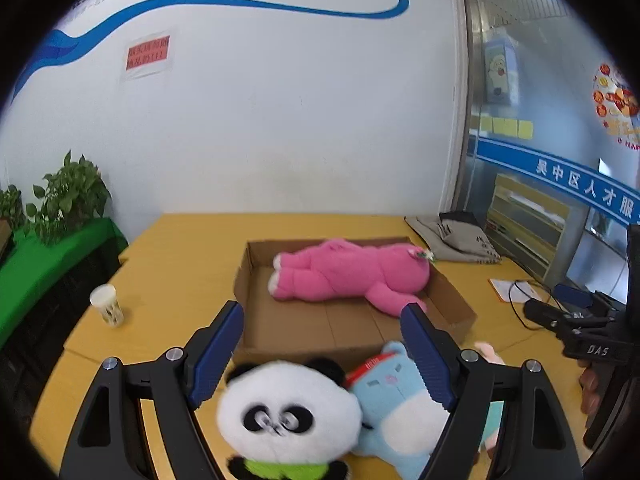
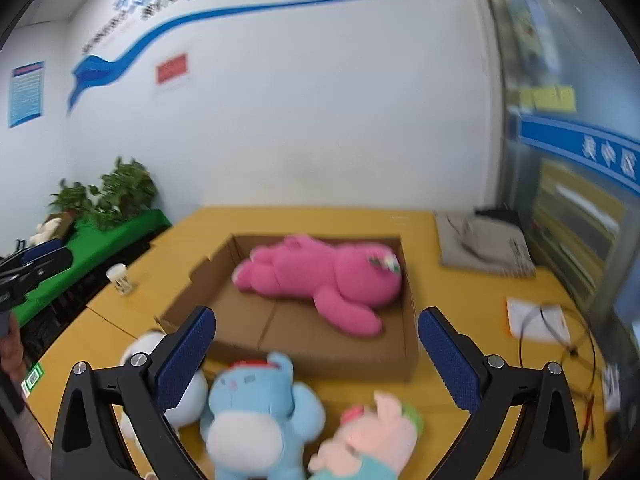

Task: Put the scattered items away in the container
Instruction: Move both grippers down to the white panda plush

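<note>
A shallow cardboard box (image 1: 452, 300) (image 2: 408, 344) lies on the yellow table, and a pink plush bear (image 1: 348, 276) (image 2: 320, 276) lies inside it. On the table in front of the box sit a panda plush (image 1: 288, 412) (image 2: 188, 396), a blue plush (image 1: 400, 412) (image 2: 256, 404) and a pink pig plush (image 2: 372, 440). My left gripper (image 1: 323, 312) hangs open above the panda and the blue plush, holding nothing. Open too and holding nothing, my right gripper (image 2: 316, 316) hovers above the blue plush and the pig. Each gripper also shows at the edge of the other's view.
A white cup (image 1: 106, 304) stands at the table's left. Potted plants (image 1: 68, 196) sit on a green-covered bench beyond it. A grey bag (image 1: 452, 240) lies at the back right, with a paper and black cable (image 2: 536, 320) in front of it. The wall is behind.
</note>
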`<move>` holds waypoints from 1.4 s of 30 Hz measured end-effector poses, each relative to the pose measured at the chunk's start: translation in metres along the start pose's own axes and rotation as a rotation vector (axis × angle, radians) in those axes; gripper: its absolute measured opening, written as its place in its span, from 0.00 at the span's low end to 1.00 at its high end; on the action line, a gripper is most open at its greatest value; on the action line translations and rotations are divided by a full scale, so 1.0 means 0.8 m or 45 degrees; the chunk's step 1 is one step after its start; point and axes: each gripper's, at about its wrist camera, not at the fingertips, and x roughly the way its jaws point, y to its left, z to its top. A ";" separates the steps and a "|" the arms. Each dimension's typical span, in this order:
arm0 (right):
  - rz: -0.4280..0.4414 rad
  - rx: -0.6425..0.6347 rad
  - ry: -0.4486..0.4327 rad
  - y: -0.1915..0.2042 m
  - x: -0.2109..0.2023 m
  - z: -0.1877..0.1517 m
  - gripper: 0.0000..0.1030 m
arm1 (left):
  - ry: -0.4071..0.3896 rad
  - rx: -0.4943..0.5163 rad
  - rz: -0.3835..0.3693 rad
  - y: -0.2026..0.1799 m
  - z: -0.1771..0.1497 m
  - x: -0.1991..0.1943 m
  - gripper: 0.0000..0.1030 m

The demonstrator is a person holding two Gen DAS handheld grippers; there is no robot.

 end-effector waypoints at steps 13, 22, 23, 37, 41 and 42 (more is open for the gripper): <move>-0.131 -0.011 0.094 0.013 -0.003 -0.053 1.00 | 0.050 -0.010 -0.096 -0.032 -0.038 0.013 0.78; -0.157 -0.024 0.127 0.015 0.020 -0.051 1.00 | 0.077 -0.014 -0.086 -0.028 -0.043 0.031 0.78; -0.155 -0.026 0.133 0.015 0.023 -0.052 1.00 | 0.082 -0.017 -0.084 -0.028 -0.044 0.033 0.78; -0.155 -0.039 0.184 0.010 0.047 -0.062 1.00 | 0.156 -0.016 -0.120 -0.026 -0.057 0.059 0.78; -0.128 -0.032 0.201 0.010 0.055 -0.066 1.00 | 0.169 -0.026 -0.134 -0.012 -0.062 0.059 0.78; -0.110 -0.035 0.196 0.012 0.056 -0.067 1.00 | 0.169 -0.031 -0.131 -0.007 -0.063 0.058 0.78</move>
